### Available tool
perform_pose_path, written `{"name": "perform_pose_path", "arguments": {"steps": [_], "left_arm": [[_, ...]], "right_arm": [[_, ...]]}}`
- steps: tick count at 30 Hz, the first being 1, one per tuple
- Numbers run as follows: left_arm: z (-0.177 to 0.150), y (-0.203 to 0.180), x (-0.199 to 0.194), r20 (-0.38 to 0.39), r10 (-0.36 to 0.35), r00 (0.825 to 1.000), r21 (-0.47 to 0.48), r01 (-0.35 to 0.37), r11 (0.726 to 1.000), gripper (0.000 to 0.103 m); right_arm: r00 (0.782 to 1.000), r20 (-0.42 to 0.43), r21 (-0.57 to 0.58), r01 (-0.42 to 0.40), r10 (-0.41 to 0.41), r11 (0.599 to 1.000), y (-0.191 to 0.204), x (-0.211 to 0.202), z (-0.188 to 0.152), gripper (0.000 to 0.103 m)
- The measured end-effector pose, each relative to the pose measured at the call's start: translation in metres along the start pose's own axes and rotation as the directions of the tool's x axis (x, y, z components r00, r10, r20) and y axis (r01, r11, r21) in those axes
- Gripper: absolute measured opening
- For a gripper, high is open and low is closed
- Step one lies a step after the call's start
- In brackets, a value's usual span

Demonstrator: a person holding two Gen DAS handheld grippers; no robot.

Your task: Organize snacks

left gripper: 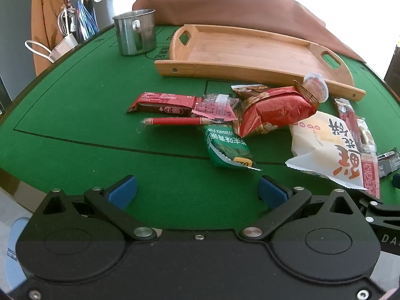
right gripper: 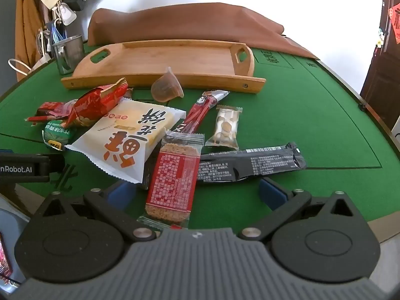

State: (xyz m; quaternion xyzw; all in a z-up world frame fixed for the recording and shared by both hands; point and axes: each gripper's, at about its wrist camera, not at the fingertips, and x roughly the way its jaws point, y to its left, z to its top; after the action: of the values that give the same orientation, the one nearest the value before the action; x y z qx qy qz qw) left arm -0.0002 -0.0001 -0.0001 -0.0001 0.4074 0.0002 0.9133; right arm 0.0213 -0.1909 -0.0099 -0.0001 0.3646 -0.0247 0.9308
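We hold both the left gripper [left gripper: 197, 190] and right gripper [right gripper: 197, 191] with jaws wide apart and empty over the snacks [right gripper: 140, 135], heaped loose at twelve o'clock just short of the bare tray [right gripper: 160, 57], presumably their destination.

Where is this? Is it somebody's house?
Probably a home, yes. The snacks lie on a green game table, likely for mahjong. Coats and bags hang by the wall behind it, and a door stands at the side.
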Motion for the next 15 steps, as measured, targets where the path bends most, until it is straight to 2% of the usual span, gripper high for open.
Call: {"name": "perform_pose_path", "arguments": {"steps": [11,15], "left_arm": [[-0.003,-0.002,0.004,-0.008,0.001,1.000,-0.004,-0.001,1.000,0.103],[-0.003,-0.002,0.003,-0.010,0.000,1.000,-0.003,0.000,1.000,0.103]], "right_arm": [[1.000,-0.011,0.000,0.008,-0.008,1.000,0.004,-0.003,-0.002,0.103],[0.999,-0.034,-0.001,0.009,-0.009,1.000,0.001,-0.004,0.009,0.103]]}}
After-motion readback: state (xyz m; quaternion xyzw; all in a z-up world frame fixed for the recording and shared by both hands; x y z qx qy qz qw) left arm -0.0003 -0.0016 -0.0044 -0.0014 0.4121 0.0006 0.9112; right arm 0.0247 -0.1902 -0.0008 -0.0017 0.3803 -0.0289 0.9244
